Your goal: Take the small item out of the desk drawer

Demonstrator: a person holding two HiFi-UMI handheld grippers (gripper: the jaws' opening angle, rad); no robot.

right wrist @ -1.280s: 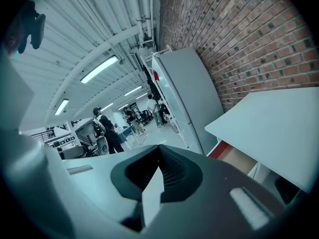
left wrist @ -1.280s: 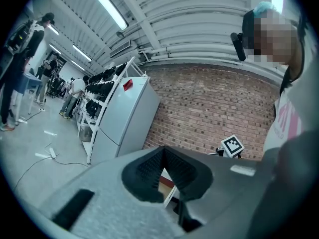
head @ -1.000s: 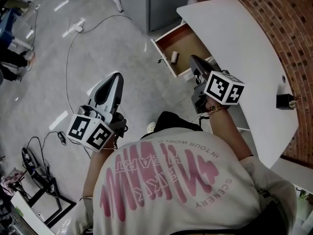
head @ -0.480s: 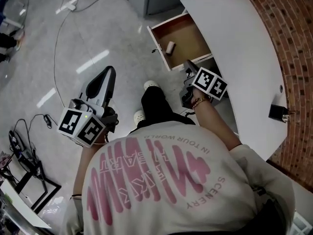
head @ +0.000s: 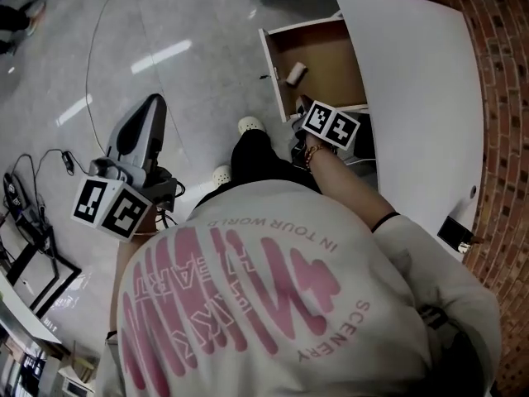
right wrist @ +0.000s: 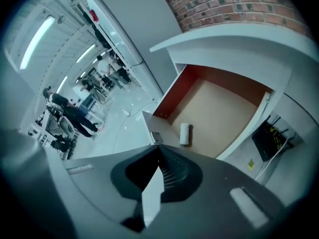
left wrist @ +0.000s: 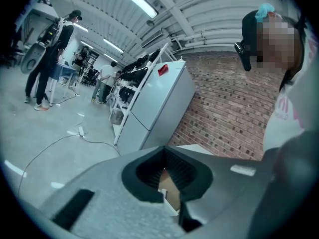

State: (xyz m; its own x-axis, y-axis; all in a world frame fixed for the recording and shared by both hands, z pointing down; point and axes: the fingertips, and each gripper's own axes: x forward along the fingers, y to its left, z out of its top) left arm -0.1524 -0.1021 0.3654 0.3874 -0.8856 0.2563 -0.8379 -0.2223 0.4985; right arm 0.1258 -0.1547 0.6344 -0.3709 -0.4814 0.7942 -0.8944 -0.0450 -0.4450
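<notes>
Open drawer (head: 326, 56) holds one small white roll (head: 295, 74). R gripper (right wrist: 159, 158) closed, empty, by drawer front; L gripper (left wrist: 163, 153) closed too.

The person's right forearm (head: 345, 182) stretches forward, and the right gripper (head: 302, 106) it carries tilts steeply downward, jaws pressed together with nothing between them. The left gripper (head: 151, 104) is held out to the side, nearly level, jaws likewise closed and empty.
</notes>
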